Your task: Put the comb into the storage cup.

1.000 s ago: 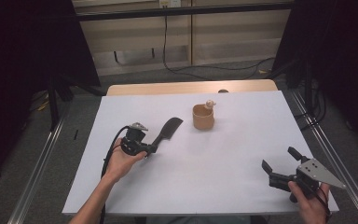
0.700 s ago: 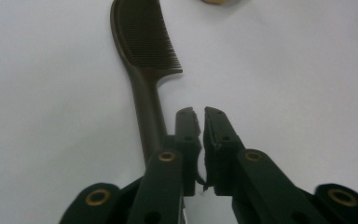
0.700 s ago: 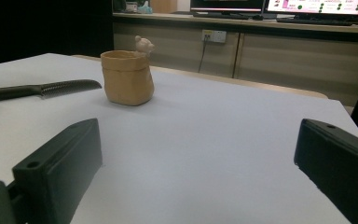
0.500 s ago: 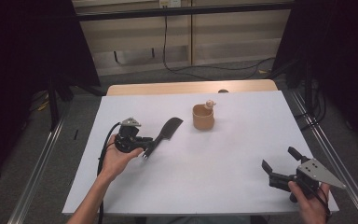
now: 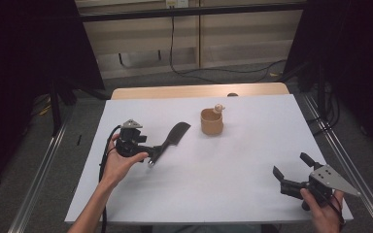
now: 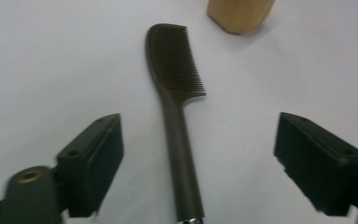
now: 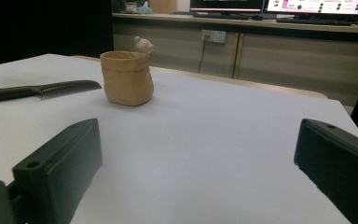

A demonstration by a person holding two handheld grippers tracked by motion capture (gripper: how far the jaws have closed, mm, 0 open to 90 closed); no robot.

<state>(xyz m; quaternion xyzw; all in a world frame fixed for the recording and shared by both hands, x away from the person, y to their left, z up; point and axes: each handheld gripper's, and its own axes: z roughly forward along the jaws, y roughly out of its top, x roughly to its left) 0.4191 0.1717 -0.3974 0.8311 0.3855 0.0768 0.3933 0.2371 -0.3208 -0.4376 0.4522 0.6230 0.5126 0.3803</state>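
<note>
Cup (image 5: 211, 122), tan, upright, bear figure (image 5: 218, 108) at rim.

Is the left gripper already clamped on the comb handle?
No, the left gripper is open, its jaws wide apart on either side of the comb.

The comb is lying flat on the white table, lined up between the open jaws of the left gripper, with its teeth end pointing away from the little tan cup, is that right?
Not quite. The comb does lie flat on the white table, lined up between the open jaws of the left gripper, but its teeth end points toward the little tan cup, not away. The left gripper view shows it: handle nearest the jaws, teeth just short of the cup.
</note>
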